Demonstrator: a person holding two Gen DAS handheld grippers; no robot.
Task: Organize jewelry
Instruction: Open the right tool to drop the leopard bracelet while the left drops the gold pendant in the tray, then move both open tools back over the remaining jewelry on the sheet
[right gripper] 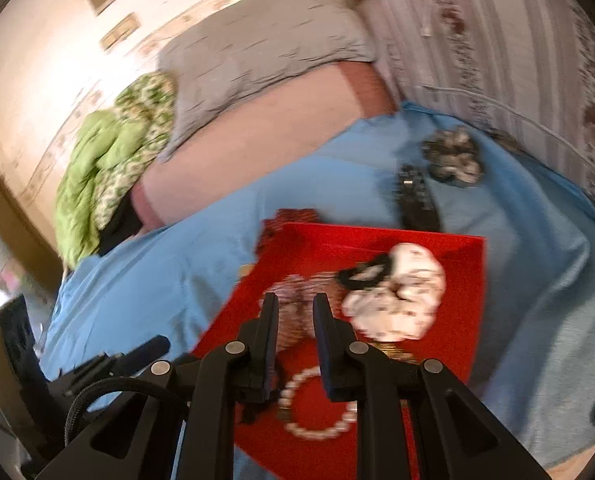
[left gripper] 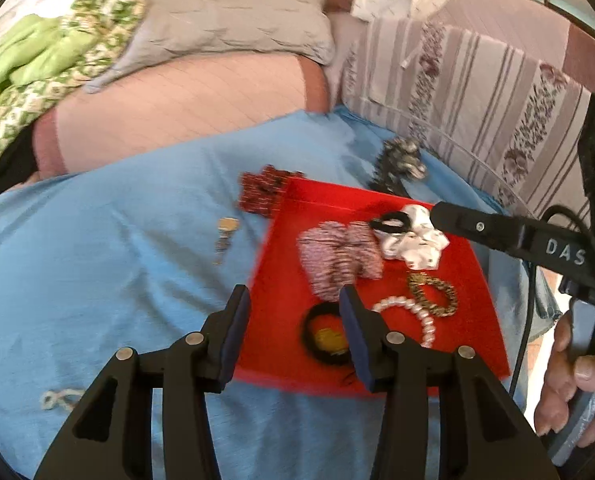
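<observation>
A red tray (left gripper: 281, 264) (right gripper: 457, 280) lies on a blue cloth. In it are a red-and-white scrunchie (left gripper: 337, 258), a white scrunchie (left gripper: 411, 240) (right gripper: 397, 296), a black hair tie (left gripper: 389, 222) (right gripper: 361, 272), a pearl bracelet (left gripper: 409, 312) (right gripper: 317, 420), a gold-and-black bracelet (left gripper: 433, 294) and a black ring with a yellow piece (left gripper: 325, 336). My left gripper (left gripper: 295, 298) is open and empty over the tray's near left part. My right gripper (right gripper: 295, 306) is open and empty above the tray; in the left wrist view its finger (left gripper: 477, 226) shows.
Outside the tray lie a red beaded piece (left gripper: 263, 192), a small key-like charm (left gripper: 225, 234), a pale chain (left gripper: 59, 398), a black remote (right gripper: 415, 200) and a black-and-white scrunchie (left gripper: 405, 156) (right gripper: 453, 156). Pillows (left gripper: 225, 20) and bedding lie behind.
</observation>
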